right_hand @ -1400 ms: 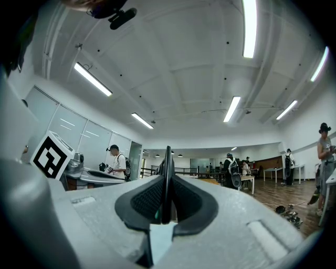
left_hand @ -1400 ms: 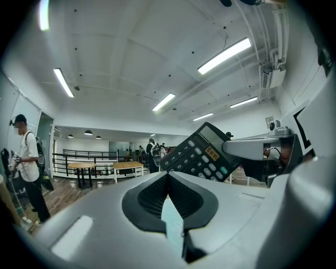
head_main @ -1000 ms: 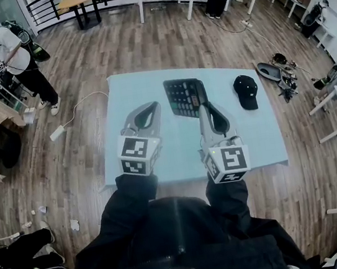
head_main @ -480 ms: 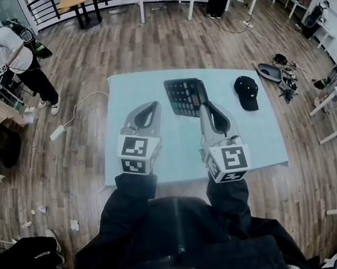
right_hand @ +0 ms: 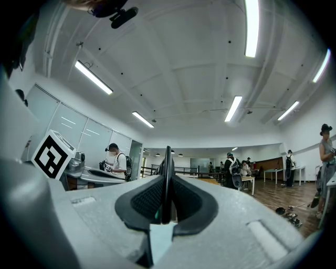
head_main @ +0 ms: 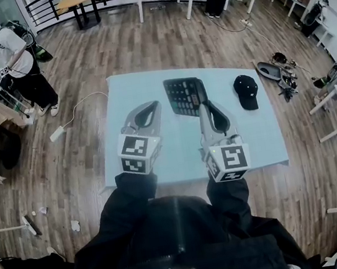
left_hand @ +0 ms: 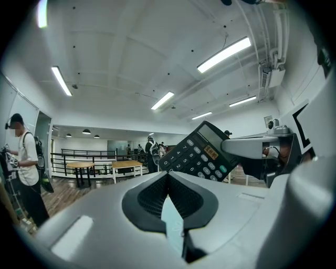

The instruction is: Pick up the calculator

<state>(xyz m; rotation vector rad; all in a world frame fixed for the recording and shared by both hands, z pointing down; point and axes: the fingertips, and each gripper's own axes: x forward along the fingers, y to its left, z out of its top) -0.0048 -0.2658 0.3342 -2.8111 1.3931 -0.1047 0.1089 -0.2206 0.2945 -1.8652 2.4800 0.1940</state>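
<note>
My right claw (head_main: 204,105) is clenched on the calculator (head_main: 185,95). From the head view I see the grip at the calculator's near right corner, with the body reaching away over the light blue table (head_main: 130,86). That view does not tell me whether the calculator is touching the table top. The left gripper view settles it: the calculator hangs tilted in the air off to that view's right, keys and display facing that camera, with the room and far tables behind it and my right claw's pale jaws pinching its right end. The right gripper view shows none of the keys. There the calculator is only a thin dark edge standing upright between the two ribbed pads, which press on it from both sides.

My left claw (head_main: 150,107) is closed with nothing in it. Its own view shows the pads meeting. In the head view it hangs over the table just left of the calculator, apart from it.

A black cap (head_main: 246,91) lies on the table's right side, seen only from the head view.
</note>
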